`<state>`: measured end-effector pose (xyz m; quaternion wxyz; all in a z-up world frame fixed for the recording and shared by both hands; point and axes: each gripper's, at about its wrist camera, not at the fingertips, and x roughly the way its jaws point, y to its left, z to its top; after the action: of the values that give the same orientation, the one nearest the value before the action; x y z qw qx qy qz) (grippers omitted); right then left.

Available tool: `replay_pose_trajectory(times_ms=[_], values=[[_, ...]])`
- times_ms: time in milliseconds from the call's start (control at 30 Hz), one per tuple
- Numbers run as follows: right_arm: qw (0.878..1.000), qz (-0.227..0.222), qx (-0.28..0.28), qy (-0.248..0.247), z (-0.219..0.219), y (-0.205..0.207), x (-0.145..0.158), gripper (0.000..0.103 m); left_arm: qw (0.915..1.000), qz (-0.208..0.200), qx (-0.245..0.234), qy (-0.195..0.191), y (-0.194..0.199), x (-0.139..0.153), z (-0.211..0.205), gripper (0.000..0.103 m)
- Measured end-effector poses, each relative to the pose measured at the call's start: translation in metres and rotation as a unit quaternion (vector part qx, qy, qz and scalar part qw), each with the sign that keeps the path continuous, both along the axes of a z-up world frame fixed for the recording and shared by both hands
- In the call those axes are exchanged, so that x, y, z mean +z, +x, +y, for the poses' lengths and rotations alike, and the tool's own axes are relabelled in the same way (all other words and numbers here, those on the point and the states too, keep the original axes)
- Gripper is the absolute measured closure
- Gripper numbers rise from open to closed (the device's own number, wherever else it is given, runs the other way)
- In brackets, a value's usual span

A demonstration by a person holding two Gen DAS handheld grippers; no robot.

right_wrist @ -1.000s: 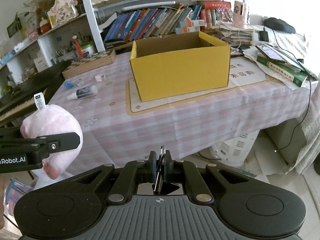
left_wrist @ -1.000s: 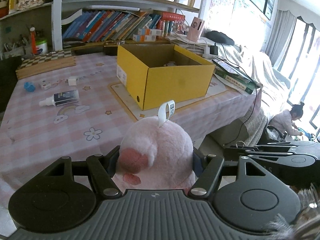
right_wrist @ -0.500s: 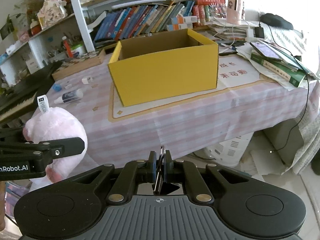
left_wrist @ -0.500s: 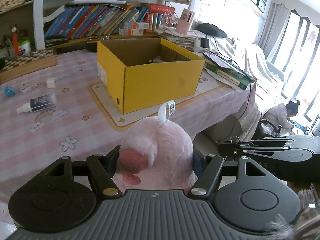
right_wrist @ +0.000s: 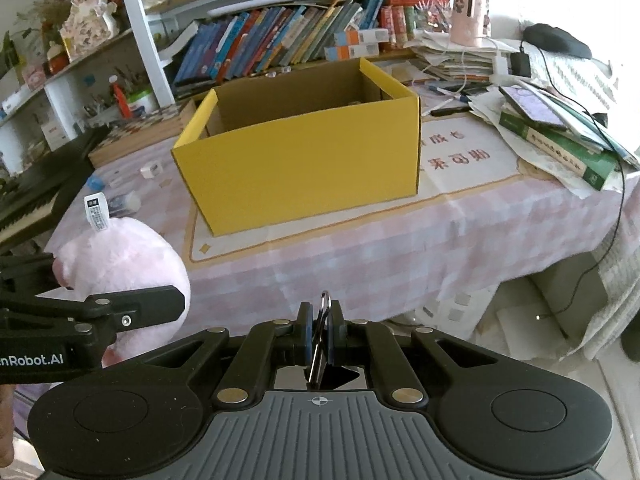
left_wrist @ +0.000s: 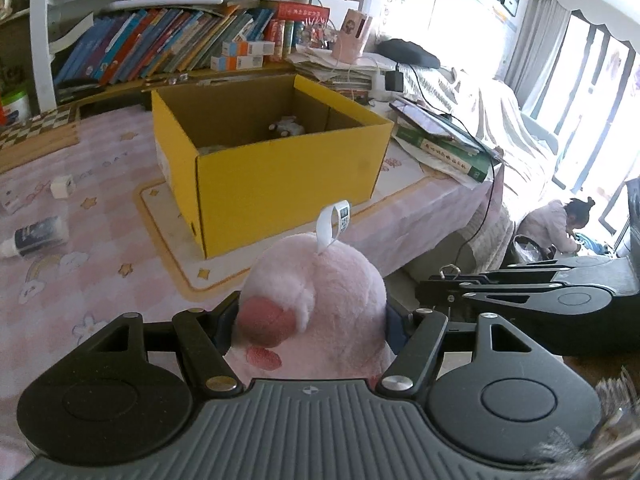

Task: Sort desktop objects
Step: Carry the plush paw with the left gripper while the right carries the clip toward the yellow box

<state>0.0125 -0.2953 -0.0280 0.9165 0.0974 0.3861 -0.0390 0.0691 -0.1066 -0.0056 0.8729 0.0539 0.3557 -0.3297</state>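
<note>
My left gripper [left_wrist: 314, 320] is shut on a pink plush toy [left_wrist: 320, 300] with a white tag, held in front of the table's near edge. The toy also shows in the right wrist view [right_wrist: 120, 264]. An open yellow cardboard box [left_wrist: 288, 184] stands on the pink tablecloth ahead, with a small item inside; it shows in the right wrist view too [right_wrist: 304, 176]. My right gripper [right_wrist: 320, 336] is shut on a thin dark object with a metal ring [right_wrist: 323, 304], off the table's front edge.
A small bottle [left_wrist: 34, 236], a white cube [left_wrist: 62, 186] and other small items lie on the cloth left of the box. Books and a tablet [left_wrist: 440, 136] are stacked at the right. A bookshelf [left_wrist: 180, 48] stands behind. A child [left_wrist: 556, 224] sits on the floor at right.
Both grippers have moved forward and up toward the yellow box, which looks larger and more central now. The left still holds the plush toy, the right still holds its thin object.
</note>
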Motion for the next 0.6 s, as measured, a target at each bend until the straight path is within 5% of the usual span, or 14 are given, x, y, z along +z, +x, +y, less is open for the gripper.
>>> replay_pose_trajectory(times_ms=[600], values=[[0.989, -0.121, 0.084, -0.032, -0.048, 0.083, 0.064, 0.096, 0.9907, -0.126, 0.028, -0.042, 0.058, 0.073, -0.046, 0.036]])
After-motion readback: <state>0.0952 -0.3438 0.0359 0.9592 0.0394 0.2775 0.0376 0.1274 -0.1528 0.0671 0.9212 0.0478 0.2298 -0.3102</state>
